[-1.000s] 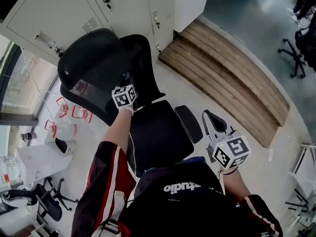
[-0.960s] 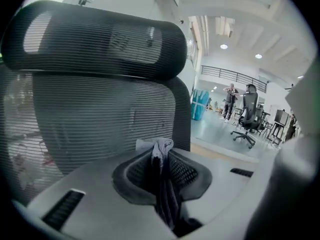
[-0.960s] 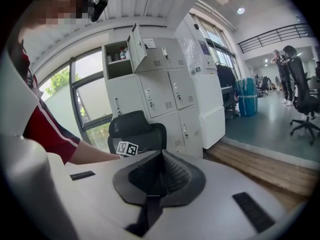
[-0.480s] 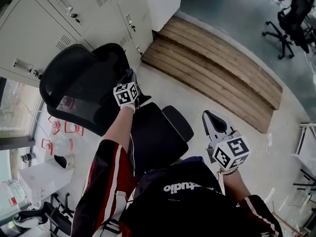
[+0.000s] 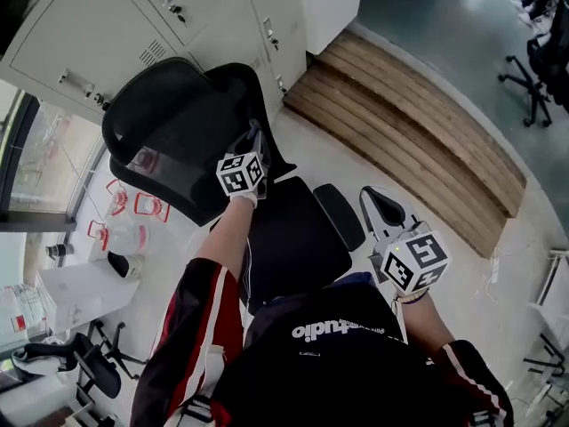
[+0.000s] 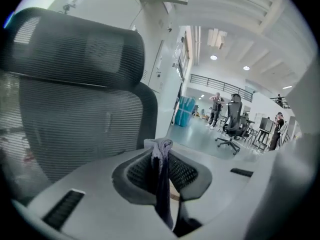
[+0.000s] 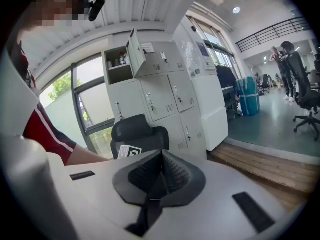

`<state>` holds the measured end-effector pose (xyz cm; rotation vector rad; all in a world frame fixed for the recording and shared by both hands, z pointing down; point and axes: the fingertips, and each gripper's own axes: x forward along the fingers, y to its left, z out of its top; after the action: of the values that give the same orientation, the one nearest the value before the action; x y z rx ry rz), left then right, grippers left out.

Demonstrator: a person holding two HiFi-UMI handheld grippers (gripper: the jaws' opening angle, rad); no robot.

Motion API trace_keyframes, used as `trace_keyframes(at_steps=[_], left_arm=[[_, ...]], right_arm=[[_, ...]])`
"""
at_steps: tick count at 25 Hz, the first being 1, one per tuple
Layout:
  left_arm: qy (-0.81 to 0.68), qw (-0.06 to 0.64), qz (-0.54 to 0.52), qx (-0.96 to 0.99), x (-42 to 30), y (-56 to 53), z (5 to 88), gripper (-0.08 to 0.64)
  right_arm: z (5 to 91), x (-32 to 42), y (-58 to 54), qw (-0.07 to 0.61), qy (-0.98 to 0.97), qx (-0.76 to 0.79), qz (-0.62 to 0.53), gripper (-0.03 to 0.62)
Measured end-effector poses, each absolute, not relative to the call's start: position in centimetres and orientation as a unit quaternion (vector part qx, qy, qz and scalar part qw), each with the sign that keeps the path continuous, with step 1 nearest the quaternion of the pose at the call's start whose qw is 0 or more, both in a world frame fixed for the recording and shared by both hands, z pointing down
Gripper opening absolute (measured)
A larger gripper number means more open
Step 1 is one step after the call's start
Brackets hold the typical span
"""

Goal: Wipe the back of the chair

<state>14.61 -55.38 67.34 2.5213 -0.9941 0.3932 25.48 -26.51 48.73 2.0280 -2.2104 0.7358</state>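
Probably an office: metal lockers (image 5: 107,34) (swivel chair (image 6: 231,121) beyond).

A black office chair (image 5: 293,238) stands upright on the pale floor (image 5: 307,149), its see-through mesh back (image 6: 75,129) topped by a padded headrest (image 6: 75,49). A greyish cloth (image 6: 162,184) hangs limp, pinched in the left tool (image 6: 161,156), just beside the back's edge.
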Motion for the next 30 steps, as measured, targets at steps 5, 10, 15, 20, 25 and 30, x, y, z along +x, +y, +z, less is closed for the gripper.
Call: trace_keyframes(at_steps=[5,10,15,20,25,30], left_arm=[[-0.407,0.208,0.141,0.878,5.1,-53.4,67.9,0.067],[-0.489,0.219,0.135,0.834,-6.6,-51.1,69.3,0.066],[-0.537,0.231,0.14,0.799,-15.9,-49.4,70.4,0.066],[-0.584,0.237,0.147,0.762,-24.3,-48.1,72.2,0.066],[-0.608,0.249,0.154,0.738,-29.7,-48.6,75.5,0.066],[-0.614,0.26,0.158,0.728,-30.7,-50.6,78.8,0.066]], right_arm=[[48.5,20.8,-28.6,0.031,-0.756,0.612,0.232,0.015],[48.3,14.7,-31.5,0.046,-0.809,0.546,0.213,0.015],[49.0,8.6,-33.2,0.064,-0.838,0.497,0.215,0.015],[50.1,3.2,-34.3,0.077,-0.864,0.446,0.222,0.015],[51.1,0.5,-34.7,0.098,-0.87,0.431,0.22,0.015],[52.6,1.7,-34.5,0.115,-0.857,0.449,0.226,0.015]])
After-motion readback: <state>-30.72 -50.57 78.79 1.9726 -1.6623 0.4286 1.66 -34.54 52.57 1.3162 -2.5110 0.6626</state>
